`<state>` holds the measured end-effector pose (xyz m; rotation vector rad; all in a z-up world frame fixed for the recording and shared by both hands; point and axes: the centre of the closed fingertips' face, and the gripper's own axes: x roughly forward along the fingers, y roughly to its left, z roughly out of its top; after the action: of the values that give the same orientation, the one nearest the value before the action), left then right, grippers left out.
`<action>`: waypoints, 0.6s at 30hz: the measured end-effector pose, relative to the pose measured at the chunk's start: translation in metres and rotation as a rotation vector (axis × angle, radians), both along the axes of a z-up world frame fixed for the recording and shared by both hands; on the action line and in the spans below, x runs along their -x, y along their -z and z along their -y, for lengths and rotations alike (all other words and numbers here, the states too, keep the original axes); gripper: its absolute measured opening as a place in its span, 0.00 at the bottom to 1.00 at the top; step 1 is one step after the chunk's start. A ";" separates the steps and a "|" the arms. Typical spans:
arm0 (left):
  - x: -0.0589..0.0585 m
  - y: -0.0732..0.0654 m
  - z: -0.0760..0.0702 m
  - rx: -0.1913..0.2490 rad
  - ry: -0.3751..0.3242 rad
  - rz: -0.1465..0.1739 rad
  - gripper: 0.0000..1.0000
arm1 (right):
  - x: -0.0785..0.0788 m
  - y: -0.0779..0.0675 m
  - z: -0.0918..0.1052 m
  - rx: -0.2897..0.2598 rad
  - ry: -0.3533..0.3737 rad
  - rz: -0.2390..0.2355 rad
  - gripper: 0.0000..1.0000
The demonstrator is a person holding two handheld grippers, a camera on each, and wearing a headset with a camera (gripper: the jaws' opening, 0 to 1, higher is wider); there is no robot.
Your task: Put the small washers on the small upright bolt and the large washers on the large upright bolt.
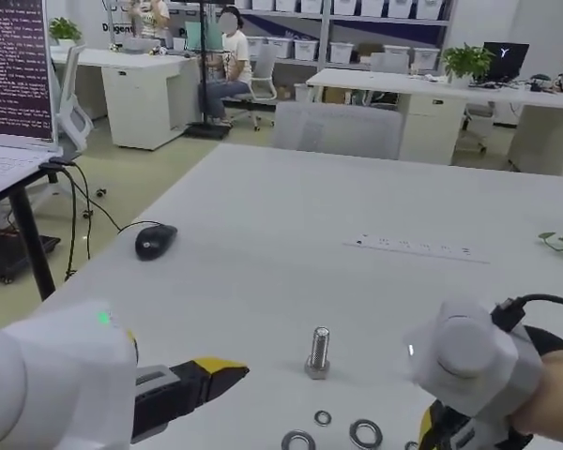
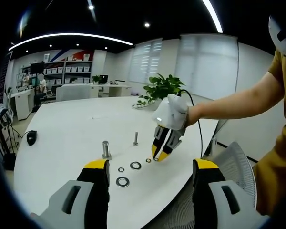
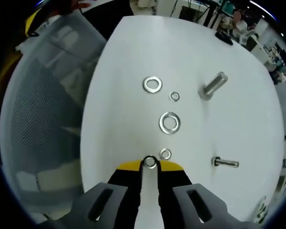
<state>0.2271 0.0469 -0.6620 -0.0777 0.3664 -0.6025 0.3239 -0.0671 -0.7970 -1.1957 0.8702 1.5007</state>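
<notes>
Washers of silver metal lie loose on the white counter, close in front of the large upright silver bolt. In the right gripper view the far large washer and the near large washer lie flat and apart. A loose small washer lies between them, and a second small washer lies just beside the claw tips.

The right gripper points down at the counter with its yellow-tipped claw closed to a narrow gap. A pinched small washer sits between the two tips, touching both; whether it is lifted off the surface cannot be told. The small upright silver bolt stands bare to one side of that claw, and the large bolt stands farther off, also bare.

The left gripper hangs back from the work, its claw spread wide and holding nothing. In its own view the right gripper's tips are down at the end of the row of washers, near the small bolt.

A black computer mouse rests well apart near the counter's left edge, and a long white strip lies farther back.
</notes>
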 end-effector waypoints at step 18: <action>0.000 0.005 0.005 -0.005 0.014 -0.014 0.70 | -0.057 -0.034 0.016 -0.023 0.084 0.064 0.12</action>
<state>0.2274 0.0423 -0.6671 -0.0748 0.3825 -0.6154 0.3813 -0.0831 -0.7630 -1.1704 0.8482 1.3937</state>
